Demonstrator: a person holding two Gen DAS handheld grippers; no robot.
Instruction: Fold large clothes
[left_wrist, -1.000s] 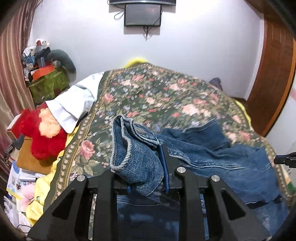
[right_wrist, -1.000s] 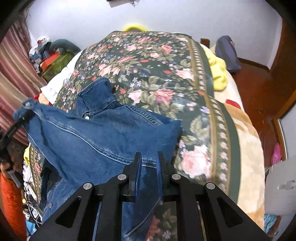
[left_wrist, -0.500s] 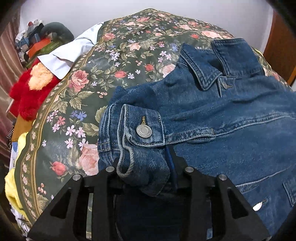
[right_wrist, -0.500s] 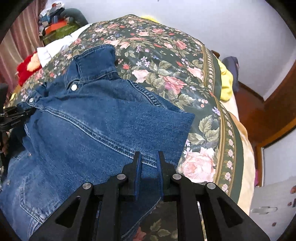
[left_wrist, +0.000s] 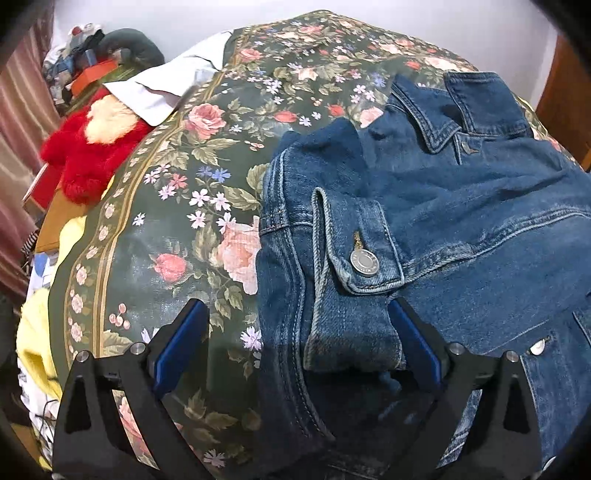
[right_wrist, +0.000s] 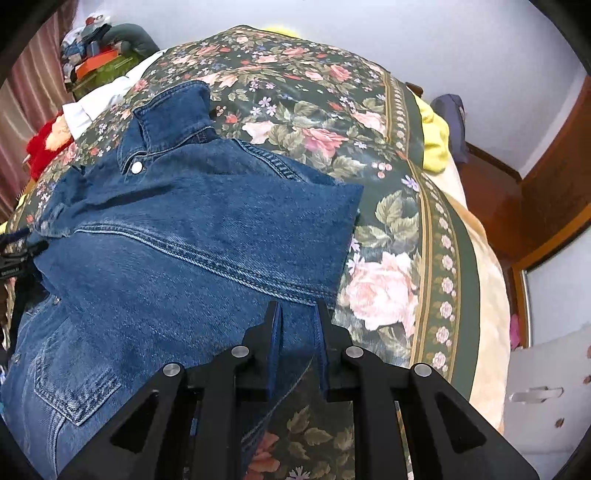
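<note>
A blue denim jacket (left_wrist: 461, 206) lies spread on the floral bedspread (left_wrist: 177, 192), collar toward the far wall. Its sleeve cuff (left_wrist: 354, 258), with a metal button, rests folded onto the jacket front. My left gripper (left_wrist: 297, 314) stands wide over the cuff, jaws opening; the cuff lies loose between them. In the right wrist view the jacket (right_wrist: 184, 240) covers the left of the bedspread (right_wrist: 369, 147). My right gripper (right_wrist: 298, 314) is low at the jacket's side edge, its narrow jaws starting to open with denim filling the gap between them.
A red plush toy (left_wrist: 85, 158), a white pillow (left_wrist: 166, 85) and a clutter pile (left_wrist: 96, 55) sit left of the bed. On the right are a yellow blanket (right_wrist: 436, 140), a dark bag (right_wrist: 450, 110), wooden floor and a door (right_wrist: 554, 192).
The left gripper came down with the cuff onto the jacket and opened wide, letting the cuff go. The right gripper sank with its edge, and the jacket settled flat on the bed.
</note>
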